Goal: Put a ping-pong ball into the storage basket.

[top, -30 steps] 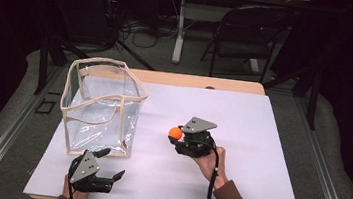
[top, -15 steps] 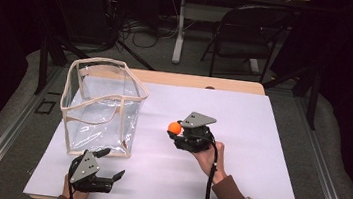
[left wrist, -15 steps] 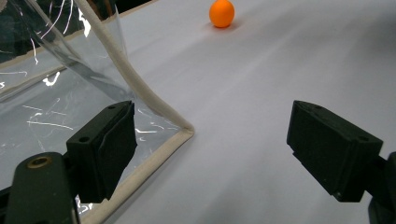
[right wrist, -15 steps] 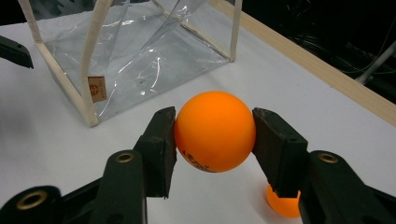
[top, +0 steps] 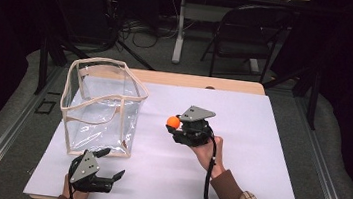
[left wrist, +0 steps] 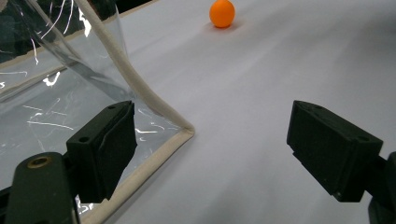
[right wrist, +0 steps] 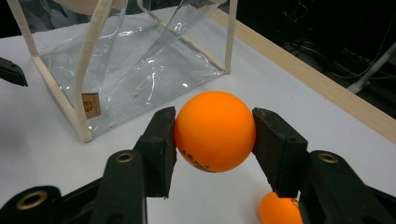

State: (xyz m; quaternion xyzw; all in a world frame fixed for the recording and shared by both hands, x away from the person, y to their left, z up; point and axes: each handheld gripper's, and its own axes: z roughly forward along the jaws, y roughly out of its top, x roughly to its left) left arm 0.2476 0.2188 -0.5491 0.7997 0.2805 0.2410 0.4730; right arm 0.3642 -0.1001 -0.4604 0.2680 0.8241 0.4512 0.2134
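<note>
Orange ball [right wrist: 215,131] sits clamped btwn the right gripper [top: 177,125] jaws, held above the white table sheet [top: 260,139] near mid-table. A 2nd orange ball [right wrist: 279,209] lies on the sheet just below it, partly hidden by the jaw. Left gripper [left wrist: 212,151] rests at the near edge w/ jaws spread wide, nothing btwn them, right by the clear bag's [top: 101,103] near corner, possibly touching the trim.
</note>
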